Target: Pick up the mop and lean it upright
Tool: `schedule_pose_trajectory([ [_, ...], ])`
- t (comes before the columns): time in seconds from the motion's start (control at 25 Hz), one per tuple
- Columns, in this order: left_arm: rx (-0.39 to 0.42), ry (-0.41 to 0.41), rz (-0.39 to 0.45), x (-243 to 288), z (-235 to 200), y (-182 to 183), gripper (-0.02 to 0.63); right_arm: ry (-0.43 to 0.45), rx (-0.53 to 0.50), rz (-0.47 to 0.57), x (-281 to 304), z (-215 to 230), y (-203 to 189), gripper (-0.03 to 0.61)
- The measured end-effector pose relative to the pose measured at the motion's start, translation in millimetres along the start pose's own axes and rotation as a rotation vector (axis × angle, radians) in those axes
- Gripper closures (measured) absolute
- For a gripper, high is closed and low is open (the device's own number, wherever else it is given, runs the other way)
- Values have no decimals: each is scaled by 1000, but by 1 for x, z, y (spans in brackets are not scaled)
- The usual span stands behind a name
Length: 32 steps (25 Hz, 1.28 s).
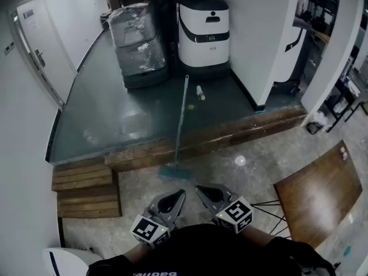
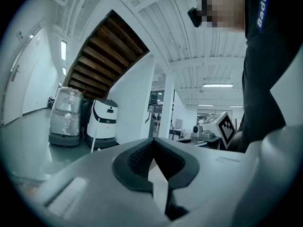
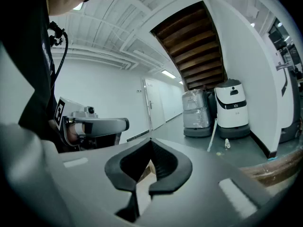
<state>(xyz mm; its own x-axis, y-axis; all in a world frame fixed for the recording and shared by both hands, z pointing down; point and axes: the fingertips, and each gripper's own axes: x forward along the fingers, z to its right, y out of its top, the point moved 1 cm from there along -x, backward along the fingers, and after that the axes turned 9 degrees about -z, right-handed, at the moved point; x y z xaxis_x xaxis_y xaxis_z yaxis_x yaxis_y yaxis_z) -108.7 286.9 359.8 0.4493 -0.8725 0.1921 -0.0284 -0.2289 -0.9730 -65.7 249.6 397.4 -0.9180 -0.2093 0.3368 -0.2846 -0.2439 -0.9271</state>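
The mop (image 1: 180, 125) lies flat. Its thin handle runs back across the raised grey platform (image 1: 103, 125) and its teal head (image 1: 172, 172) rests on the lower stone floor in front of the step. In the left gripper view the mop handle (image 2: 94, 140) shows as a pale stick, and in the right gripper view the handle (image 3: 212, 135) shows the same way. My left gripper (image 1: 179, 195) and right gripper (image 1: 202, 189) hover side by side just short of the mop head, touching nothing. Both are shut and empty. The left gripper (image 2: 152, 144) and the right gripper (image 3: 151, 144) have their tips meeting.
A white service robot (image 1: 202, 30) and a plastic-wrapped machine (image 1: 138, 42) stand at the back of the platform. A small bottle (image 1: 200, 92) lies near the mop handle. Wooden steps (image 1: 86, 191) are at left, a wooden table (image 1: 322, 191) at right, and a white wall corner (image 1: 259, 45) behind.
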Motion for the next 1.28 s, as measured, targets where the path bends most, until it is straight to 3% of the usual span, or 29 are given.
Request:
schedule_pose_trajectory([
  [0.68,-2,11,-20,19,18,4,594,50,19,20,-15,9,-8,574],
  [1.28,16,62,-49,63,60,16,594,84,5,25,-62,47,-17,574],
])
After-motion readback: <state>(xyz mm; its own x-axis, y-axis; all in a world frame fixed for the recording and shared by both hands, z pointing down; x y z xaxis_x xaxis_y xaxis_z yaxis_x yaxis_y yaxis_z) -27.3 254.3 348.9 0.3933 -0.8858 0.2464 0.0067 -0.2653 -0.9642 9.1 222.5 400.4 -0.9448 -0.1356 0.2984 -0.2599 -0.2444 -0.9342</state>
